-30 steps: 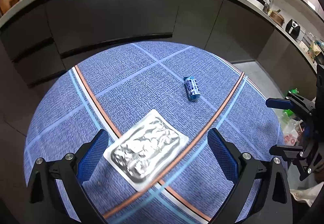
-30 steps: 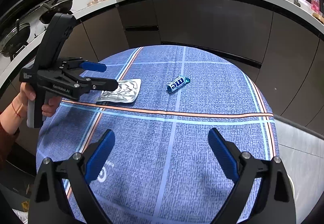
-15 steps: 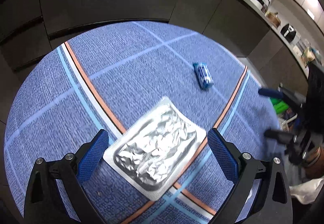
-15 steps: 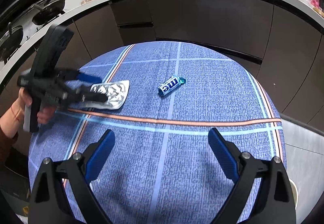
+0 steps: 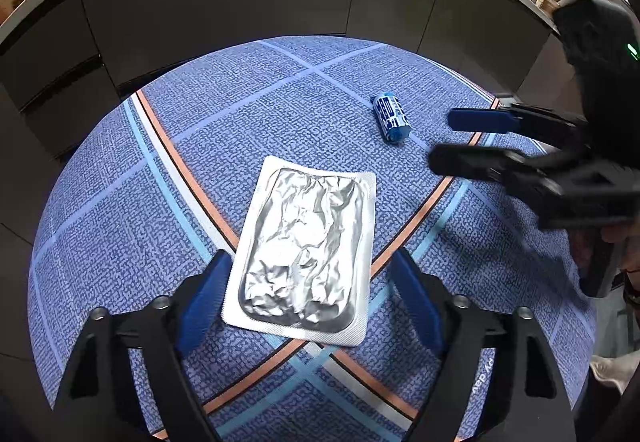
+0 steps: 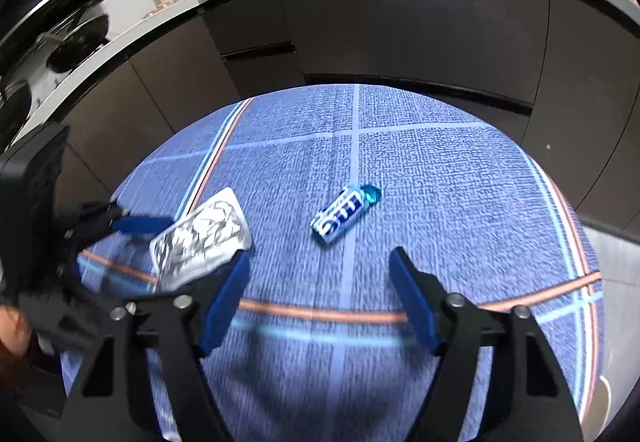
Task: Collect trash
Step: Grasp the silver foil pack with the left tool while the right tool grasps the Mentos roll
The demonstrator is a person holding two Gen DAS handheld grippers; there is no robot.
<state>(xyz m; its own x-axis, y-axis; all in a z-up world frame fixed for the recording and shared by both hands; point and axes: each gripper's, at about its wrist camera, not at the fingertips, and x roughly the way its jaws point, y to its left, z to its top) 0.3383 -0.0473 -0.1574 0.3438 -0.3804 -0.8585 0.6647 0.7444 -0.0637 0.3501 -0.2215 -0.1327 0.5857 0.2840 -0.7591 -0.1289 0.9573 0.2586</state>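
Both grippers' jaws narrower, lower than before — foil pack (image 5: 304,254) nearer.

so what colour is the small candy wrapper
Blue and white candy wrapper, with a teal twisted end; clearest in the right wrist view.

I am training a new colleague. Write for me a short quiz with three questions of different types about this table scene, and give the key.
1. True or false: the left gripper is already shut on the foil blister pack.
2. Which item lies ahead of the right gripper? A) foil blister pack B) blue candy roll C) a cup
3. Fill in: both pieces of trash lie on a blue ____ tablecloth.

Key: 1 false, the jaws have just been closing and straddle it, but gaps remain; 2 B; 3 checked.
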